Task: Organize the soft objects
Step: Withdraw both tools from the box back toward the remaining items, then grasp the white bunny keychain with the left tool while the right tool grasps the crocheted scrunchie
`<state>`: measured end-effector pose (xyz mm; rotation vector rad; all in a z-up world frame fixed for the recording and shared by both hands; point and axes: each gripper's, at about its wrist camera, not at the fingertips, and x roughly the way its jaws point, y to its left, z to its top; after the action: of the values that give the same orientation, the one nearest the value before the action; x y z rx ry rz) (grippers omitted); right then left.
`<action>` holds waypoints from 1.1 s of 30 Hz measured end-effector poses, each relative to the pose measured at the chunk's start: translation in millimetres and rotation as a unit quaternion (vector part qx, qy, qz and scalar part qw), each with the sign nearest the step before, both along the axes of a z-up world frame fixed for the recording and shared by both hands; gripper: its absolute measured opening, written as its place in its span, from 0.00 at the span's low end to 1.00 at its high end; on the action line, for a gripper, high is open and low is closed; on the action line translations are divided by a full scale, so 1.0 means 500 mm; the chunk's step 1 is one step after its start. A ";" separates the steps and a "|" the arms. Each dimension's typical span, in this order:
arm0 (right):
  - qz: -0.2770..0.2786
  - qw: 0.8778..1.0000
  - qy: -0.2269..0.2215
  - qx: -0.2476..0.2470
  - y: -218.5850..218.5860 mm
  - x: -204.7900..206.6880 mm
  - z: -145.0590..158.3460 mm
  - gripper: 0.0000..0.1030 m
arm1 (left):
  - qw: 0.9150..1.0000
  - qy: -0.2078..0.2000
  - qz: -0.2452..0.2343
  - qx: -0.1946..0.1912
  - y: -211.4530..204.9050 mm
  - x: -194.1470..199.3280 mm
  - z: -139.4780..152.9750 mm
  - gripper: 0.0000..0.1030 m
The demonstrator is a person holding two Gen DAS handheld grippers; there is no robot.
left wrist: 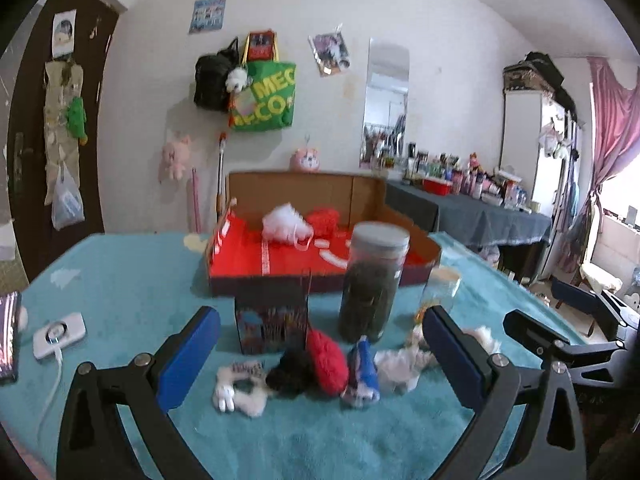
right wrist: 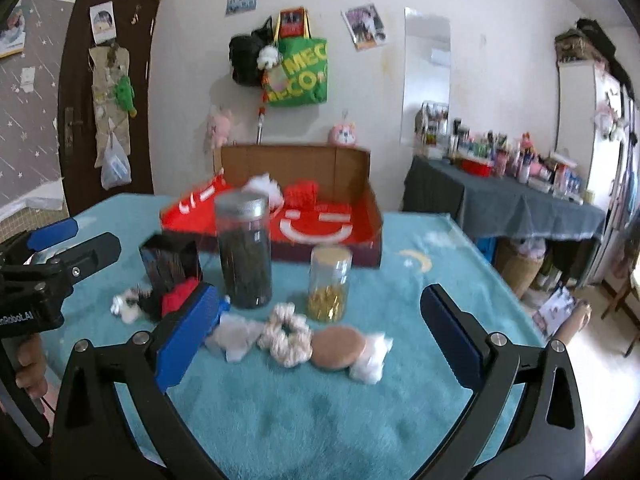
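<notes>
Soft items lie in a row on the teal blanket (left wrist: 132, 280): a white and grey plush (left wrist: 240, 392), a black pompom (left wrist: 290, 374), a red pompom (left wrist: 326, 360), a blue and white item (left wrist: 362, 376), white cloth (left wrist: 400, 368). My left gripper (left wrist: 320, 354) is open just in front of them. In the right wrist view a cream scrunchie (right wrist: 285, 338), a tan round puff (right wrist: 338, 348) and white fluff (right wrist: 370, 360) lie before my open right gripper (right wrist: 320, 328). A red-lined cardboard box (left wrist: 280, 256) holds a white fluffy ball (left wrist: 284, 220) and a red one (left wrist: 322, 220).
A tall jar of dark contents (left wrist: 372, 280), a small jar with yellow contents (right wrist: 330, 284) and a dark patterned box (left wrist: 272, 316) stand between the soft items and the cardboard box. A white charger (left wrist: 60, 334) lies at the left. A cluttered side table (left wrist: 480, 208) stands at the right.
</notes>
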<state>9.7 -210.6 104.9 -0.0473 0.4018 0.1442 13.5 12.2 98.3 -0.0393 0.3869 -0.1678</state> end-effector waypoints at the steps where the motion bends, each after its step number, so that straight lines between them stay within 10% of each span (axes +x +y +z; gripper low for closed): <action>1: 0.001 1.000 0.011 0.004 -0.001 0.005 -0.013 1.00 | 1.000 0.005 0.001 0.001 0.000 0.003 -0.007 1.00; 33: 0.005 0.994 0.111 0.012 -0.004 0.105 -0.118 1.00 | 0.991 0.120 0.034 0.042 0.064 0.094 -0.104 1.00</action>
<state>62.1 -212.8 46.0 -0.0101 0.6224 0.1654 60.3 44.2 46.4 0.0098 0.6319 -0.0801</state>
